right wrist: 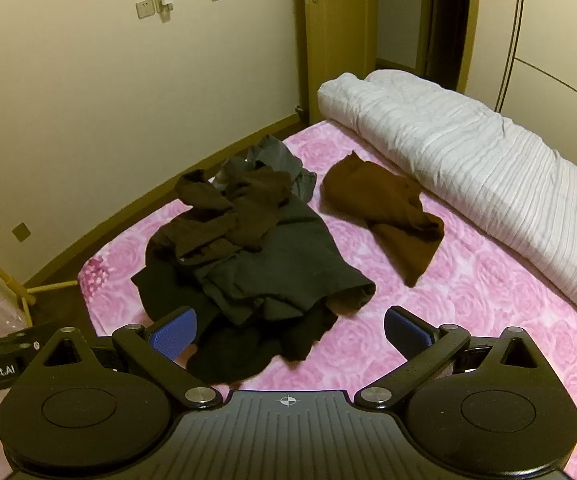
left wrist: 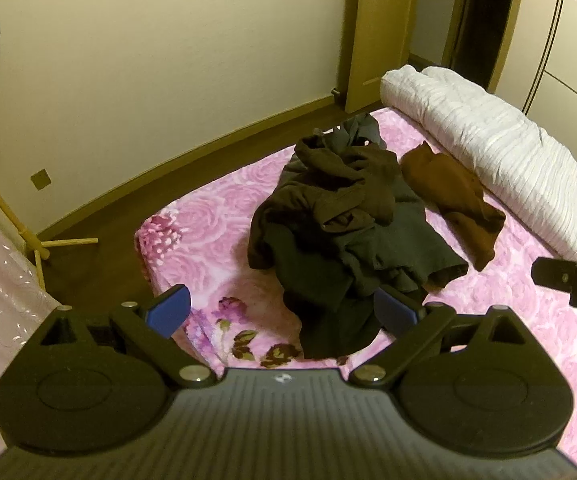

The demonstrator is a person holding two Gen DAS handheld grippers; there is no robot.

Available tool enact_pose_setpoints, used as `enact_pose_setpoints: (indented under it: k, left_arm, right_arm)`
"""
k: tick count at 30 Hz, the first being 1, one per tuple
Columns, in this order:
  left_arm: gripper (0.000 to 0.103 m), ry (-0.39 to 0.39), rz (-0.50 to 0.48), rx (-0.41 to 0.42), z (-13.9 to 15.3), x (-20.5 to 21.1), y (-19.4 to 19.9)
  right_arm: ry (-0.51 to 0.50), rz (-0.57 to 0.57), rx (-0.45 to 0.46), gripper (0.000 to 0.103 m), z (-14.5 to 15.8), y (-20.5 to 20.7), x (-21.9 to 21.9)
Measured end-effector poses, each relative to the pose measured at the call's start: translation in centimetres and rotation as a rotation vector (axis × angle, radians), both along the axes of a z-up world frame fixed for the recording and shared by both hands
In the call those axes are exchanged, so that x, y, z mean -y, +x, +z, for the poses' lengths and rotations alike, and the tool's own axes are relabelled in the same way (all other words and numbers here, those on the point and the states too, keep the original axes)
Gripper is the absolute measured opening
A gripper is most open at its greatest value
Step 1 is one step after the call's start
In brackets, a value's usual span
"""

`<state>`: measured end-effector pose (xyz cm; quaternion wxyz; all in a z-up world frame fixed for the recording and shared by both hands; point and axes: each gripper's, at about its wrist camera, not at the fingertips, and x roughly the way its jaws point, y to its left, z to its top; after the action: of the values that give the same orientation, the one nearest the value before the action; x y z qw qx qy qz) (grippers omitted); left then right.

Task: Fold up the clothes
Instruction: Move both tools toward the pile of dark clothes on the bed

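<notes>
**Mia:** Left wrist view shows a pile of dark clothes (left wrist: 340, 220) in the middle of the pink flowery blanket (left wrist: 208, 208) on the bed. None of it is folded yet.

**Ben:** They look soft and floppy. Light too, I think. They will sag and slip when lifted, but they won't break.

**Mia:** The pile is all tangled. A dark brown top (right wrist: 224, 216) lies over a grey piece (right wrist: 288, 264). It would be best to pinch one edge or a hem, like the open cuff (right wrist: 352, 294) sticking out on the right, and pull that piece free.

**Ben:** What about the claws?

**Mia:** The left gripper (left wrist: 282, 314) is spread wide and holds nothing. The near end of the pile sits just in front of it. The right gripper (right wrist: 290, 332) is wide too, and empty.

**Ben:** A brown cloth (right wrist: 388, 216) lies alone beside the pile, not touching it. Behind it is a rolled white quilt (right wrist: 468, 168).

**Mia:** Any baskets or boxes?

**Ben:** None that can be seen. Everything just lies on the bed.
</notes>
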<state>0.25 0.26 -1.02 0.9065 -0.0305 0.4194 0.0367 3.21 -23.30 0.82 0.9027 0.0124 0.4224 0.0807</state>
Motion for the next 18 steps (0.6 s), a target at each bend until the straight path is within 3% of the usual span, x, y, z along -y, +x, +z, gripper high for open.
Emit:
enact_pose_setpoints:
  k: [11,15,18]
  left_arm:
    - [0.097,0.015,-0.036,0.012,-0.3,1.1,0.3]
    - [0.096,0.049,-0.08,0.128,0.2,1.8,-0.5]
    - [0.096,0.069,-0.087,0.131,0.3,2.3,-0.5]
  right_arm:
    - [0.0,-0.01,-0.003,0.103,-0.1,0.3,0.8]
    - [0.002,-0.013,-0.005,0.103,-0.2,0.4,1.0]
    - [0.002,-0.014,-0.007,0.103,-0.2,0.4,1.1]
